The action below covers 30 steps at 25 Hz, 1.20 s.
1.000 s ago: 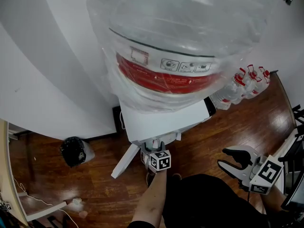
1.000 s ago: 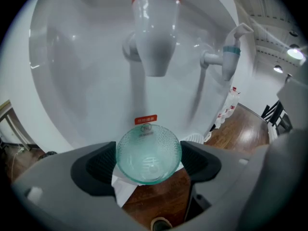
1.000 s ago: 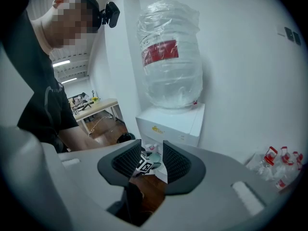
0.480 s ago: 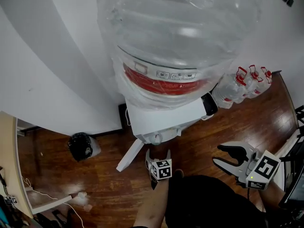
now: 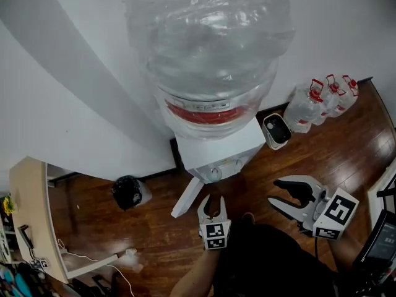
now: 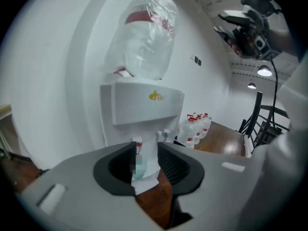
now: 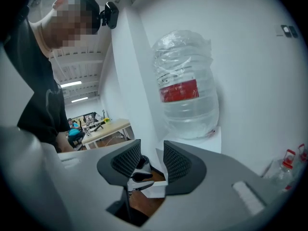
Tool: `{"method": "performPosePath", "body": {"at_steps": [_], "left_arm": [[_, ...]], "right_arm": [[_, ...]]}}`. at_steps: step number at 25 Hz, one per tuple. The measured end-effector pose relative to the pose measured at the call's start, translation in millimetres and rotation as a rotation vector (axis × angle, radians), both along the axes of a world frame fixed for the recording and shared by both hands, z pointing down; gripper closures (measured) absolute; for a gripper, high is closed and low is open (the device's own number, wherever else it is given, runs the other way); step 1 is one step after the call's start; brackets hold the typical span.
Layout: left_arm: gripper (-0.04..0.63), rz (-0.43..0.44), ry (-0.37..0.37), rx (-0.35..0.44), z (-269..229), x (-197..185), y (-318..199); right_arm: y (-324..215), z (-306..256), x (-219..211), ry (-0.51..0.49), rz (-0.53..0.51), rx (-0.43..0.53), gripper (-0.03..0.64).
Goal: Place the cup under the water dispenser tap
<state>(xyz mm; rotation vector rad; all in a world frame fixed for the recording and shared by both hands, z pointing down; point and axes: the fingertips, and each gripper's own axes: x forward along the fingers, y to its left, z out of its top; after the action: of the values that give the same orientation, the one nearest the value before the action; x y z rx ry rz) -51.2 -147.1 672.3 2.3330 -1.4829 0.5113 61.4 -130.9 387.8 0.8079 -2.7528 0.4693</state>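
While under the tap [image 6: 138, 142], cup [image 6: 139, 170] on dispenser [image 6: 144, 105].

- Cup [image 6: 139, 173]: only a pale green sliver shows beneath the water dispenser [image 6: 139, 105] taps. The rest lies behind the left gripper [image 6: 147, 146]; rim and base cannot be told.
- Forearm [image 5: 197, 276]: cut off by the head view's lower edge.
- Spare bottles [image 7: 288, 163]: blurred at the right gripper view's rim; number cannot be told.
- Desk [image 5: 30, 215]: cut off by the head view's left edge.
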Motion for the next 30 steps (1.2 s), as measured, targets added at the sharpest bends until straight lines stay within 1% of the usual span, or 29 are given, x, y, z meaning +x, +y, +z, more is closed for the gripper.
{"method": "performPosePath", "body": {"at_steps": [1, 4, 9, 12, 15, 18, 20, 22, 23, 24, 25, 26, 27, 28, 30], "left_arm": [[0.595, 0.006, 0.01, 0.026, -16, -1, 1], [0.595, 0.033, 0.043, 0.077, -59, -2, 8], [0.595, 0.107, 0.081, 0.19, -129, 0, 18], [0.595, 0.157, 0.102, 0.238, -160, 3, 22], [0.595, 0.186, 0.117, 0.271, -184, 3, 25], [0.595, 0.209, 0.135, 0.292, -205, 1, 32], [0.595, 0.222, 0.163, 0.288, -218, 0, 36], [0.595, 0.243, 0.17, 0.294, -229, 1, 37], [0.595, 0.251, 0.175, 0.303, -237, 1, 38], [0.595, 0.251, 0.19, 0.302, -245, 0, 38], [0.595, 0.246, 0.219, 0.287, -251, -1, 39], [0.595, 0.24, 0.259, 0.266, -257, -1, 39], [0.595, 0.241, 0.296, 0.253, -264, 0, 39], [0.595, 0.249, 0.318, 0.257, -272, 2, 40], [0.594, 0.275, 0.324, 0.286, -284, 6, 42]], "right_arm": [[3, -6, -2, -0.024, 0.004, 0.003, 0.466], [12, -20, -9, -0.066, 0.043, 0.004, 0.465], [14, -25, 7, 0.004, 0.065, 0.086, 0.465], [14, -32, 10, -0.007, 0.088, 0.103, 0.465], [16, -40, 5, -0.02, 0.098, 0.12, 0.465], [18, -42, 4, -0.033, 0.115, 0.129, 0.471], [19, -44, 5, -0.055, 0.129, 0.129, 0.474], [18, -49, 8, -0.077, 0.141, 0.134, 0.479], [18, -50, 9, -0.081, 0.149, 0.138, 0.493], [18, -51, 10, -0.083, 0.16, 0.139, 0.537], [17, -52, 12, -0.086, 0.174, 0.137, 0.587], [16, -52, 14, -0.091, 0.188, 0.13, 0.615], [15, -52, 15, -0.095, 0.198, 0.122, 0.615], [15, -52, 15, -0.096, 0.202, 0.116, 0.615], [16, -51, 14, -0.082, 0.2, 0.12, 0.615]]}}
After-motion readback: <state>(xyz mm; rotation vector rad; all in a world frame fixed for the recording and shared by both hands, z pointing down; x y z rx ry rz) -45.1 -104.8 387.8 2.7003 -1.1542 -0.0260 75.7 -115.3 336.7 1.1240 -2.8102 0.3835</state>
